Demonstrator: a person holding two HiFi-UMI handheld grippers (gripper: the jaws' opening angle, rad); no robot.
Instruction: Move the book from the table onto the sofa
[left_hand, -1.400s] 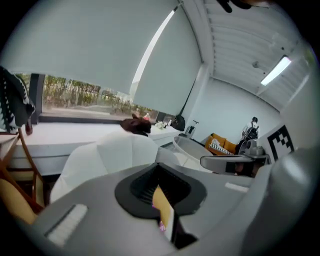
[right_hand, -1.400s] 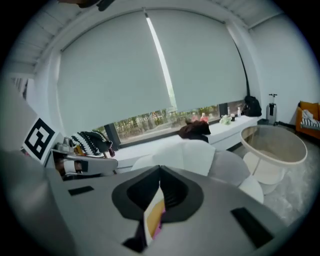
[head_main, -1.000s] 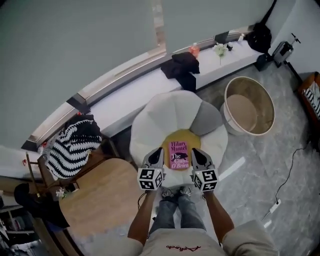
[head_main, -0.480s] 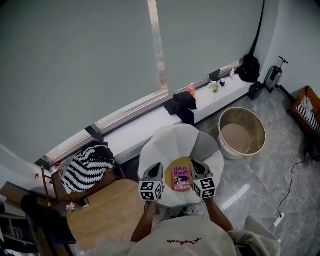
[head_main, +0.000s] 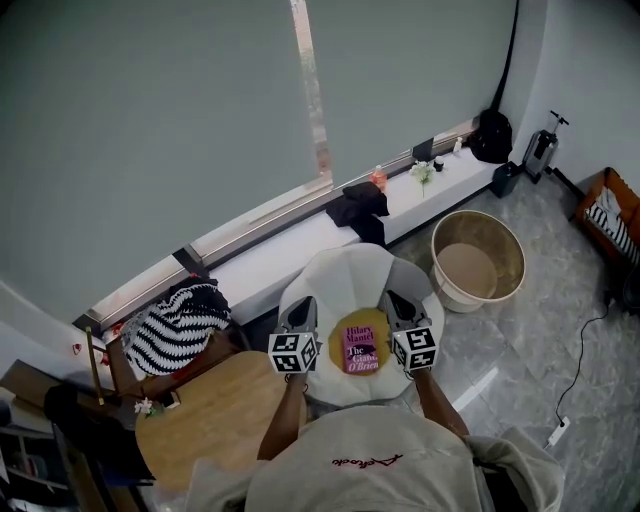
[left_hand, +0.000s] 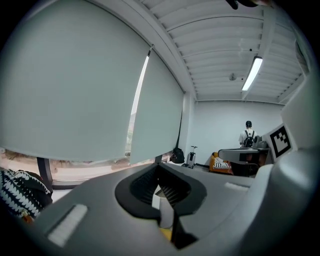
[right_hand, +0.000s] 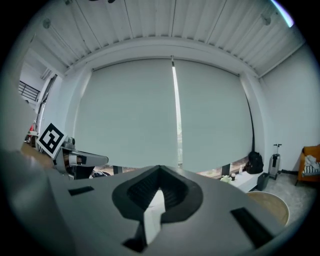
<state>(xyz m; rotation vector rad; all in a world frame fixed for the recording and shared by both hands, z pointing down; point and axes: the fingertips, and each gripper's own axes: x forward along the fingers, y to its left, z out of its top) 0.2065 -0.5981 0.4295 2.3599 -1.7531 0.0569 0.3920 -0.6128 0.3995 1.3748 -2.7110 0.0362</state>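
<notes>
While the wall ahead is filled by the wide grey blind (head_main: 150, 130), the white sofa (head_main: 345, 285) is seen right below it, close in front of the person. The round wooden table (head_main: 215, 420) is spotted at the sofa's left, and a pale tub (head_main: 480, 270) is parked on the floor at its right. A yellow cushion (head_main: 362, 317) is set on the sofa's seat, and the pink book (head_main: 361, 349) is laid flat on that cushion, cover up: off the table, onto the sofa. The book is flanked by the tongs: the left gripper (head_main: 304, 310) and the right gripper (head_main: 397, 303) are held on either side, clear of it. Both pairs of jaws are clenched tight, and nothing is gripped by either.
</notes>
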